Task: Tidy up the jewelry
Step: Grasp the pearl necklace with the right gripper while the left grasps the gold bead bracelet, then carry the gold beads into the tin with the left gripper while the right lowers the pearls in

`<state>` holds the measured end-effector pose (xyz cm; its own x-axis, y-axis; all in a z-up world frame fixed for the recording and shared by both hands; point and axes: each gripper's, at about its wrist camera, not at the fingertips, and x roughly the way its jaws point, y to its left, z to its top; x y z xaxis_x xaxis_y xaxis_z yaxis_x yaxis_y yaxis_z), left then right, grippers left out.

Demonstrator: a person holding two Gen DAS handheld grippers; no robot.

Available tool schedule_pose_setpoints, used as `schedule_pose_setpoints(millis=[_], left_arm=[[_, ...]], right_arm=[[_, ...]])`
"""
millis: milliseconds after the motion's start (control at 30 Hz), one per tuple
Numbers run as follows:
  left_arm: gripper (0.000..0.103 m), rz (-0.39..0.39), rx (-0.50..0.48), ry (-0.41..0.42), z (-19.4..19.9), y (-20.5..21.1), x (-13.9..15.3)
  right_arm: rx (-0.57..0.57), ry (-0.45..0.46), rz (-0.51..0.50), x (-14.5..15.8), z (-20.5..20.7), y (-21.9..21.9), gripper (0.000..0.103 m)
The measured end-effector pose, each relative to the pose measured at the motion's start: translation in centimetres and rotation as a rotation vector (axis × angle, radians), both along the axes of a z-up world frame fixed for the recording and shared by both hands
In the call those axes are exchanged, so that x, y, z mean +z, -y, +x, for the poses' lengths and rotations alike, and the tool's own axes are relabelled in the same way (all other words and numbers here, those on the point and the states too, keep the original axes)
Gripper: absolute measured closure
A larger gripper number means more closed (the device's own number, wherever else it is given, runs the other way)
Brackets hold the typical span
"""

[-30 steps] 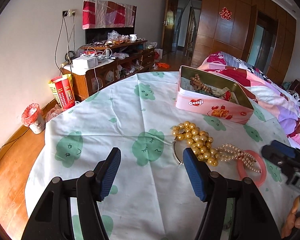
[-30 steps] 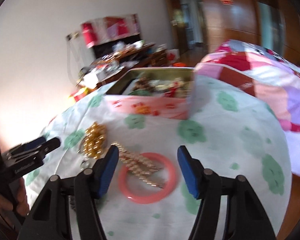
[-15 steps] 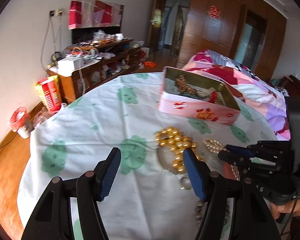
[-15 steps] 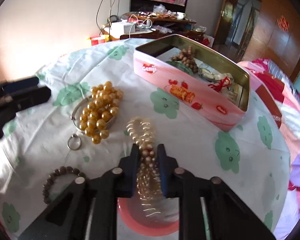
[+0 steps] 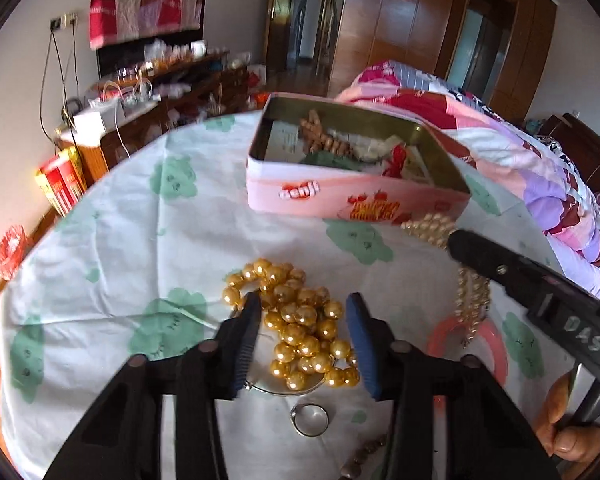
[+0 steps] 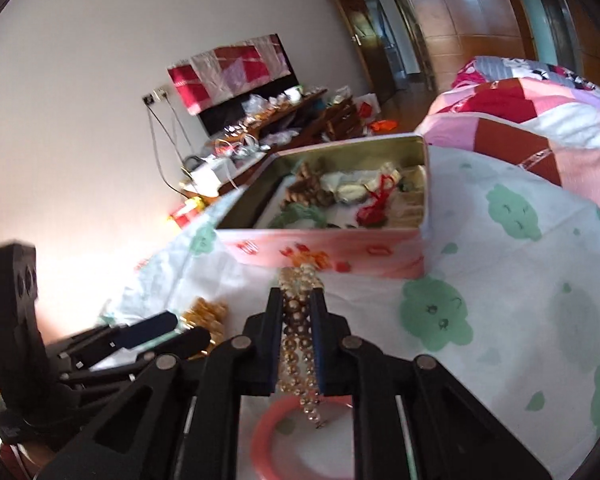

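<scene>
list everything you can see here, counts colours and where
tin box: 1, pink, open, far side of the cloth, holding mixed jewelry
gold bead strand: 1, gold, on the cloth between the left fingers
pearl strand: 1, cream, clamped in the right gripper, hanging over the bangle
bangle: 1, coral pink, flat on the cloth
ring: 1, silver, on the cloth near the gold beads
dark bead bracelet: 1, brown, partly seen at the near edge
tablecloth: 1, white with green clouds
quilt: 1, pink patchwork, on the right
left hand-held gripper: 1, black with blue pads, open
right hand-held gripper: 1, black, shut
</scene>
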<state>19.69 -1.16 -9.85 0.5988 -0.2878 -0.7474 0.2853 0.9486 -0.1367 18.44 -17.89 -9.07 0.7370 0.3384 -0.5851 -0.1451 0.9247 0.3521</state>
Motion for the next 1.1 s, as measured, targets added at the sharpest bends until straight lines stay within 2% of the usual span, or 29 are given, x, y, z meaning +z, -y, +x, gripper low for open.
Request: schedule_pose_setpoints(millis=[233,333,367,700,767,833,933,1100], left_arm=[[0.068,-0.024,0.017,-0.039,0.3,-0.6,-0.6],[0.081,-0.058,0.020,-0.025,0.2,-1.1,-0.3],[0.081,-0.069,0.023,-0.018,0.0,-1.4,-0.2],[0.085,-0.241,0.062,0.149,-3.0,-4.6,4.0],[0.085,-0.253,0.072,0.181,-3.0,-5.0,5.0],[0.085,-0.260,0.082,0.209,-3.1,-5.5,6.0],[0.085,-0.230,0.092,0.245,-3.1,-5.6,6.9],[0.085,-0.191,0.067,0.271,-2.9,-4.9,7.0]], right_arm=[[0.000,-0.018,0.049,-0.4,0.3,1.1,0.087],[-0.003,-0.010,0.050,-0.3,-0.1,1.2,0.087],[-0.002,-0.007,0.050,-0.3,-0.1,1.2,0.087],[-0.022,0.034,0.066,0.1,-0.8,1.8,0.087],[-0.029,0.047,0.064,0.2,-1.0,1.9,0.087],[-0.038,0.062,0.063,0.5,-1.4,2.0,0.087],[-0.070,0.066,0.053,0.7,-1.6,2.3,0.087],[-0.104,0.082,0.066,1.3,-2.6,3.3,0.087]])
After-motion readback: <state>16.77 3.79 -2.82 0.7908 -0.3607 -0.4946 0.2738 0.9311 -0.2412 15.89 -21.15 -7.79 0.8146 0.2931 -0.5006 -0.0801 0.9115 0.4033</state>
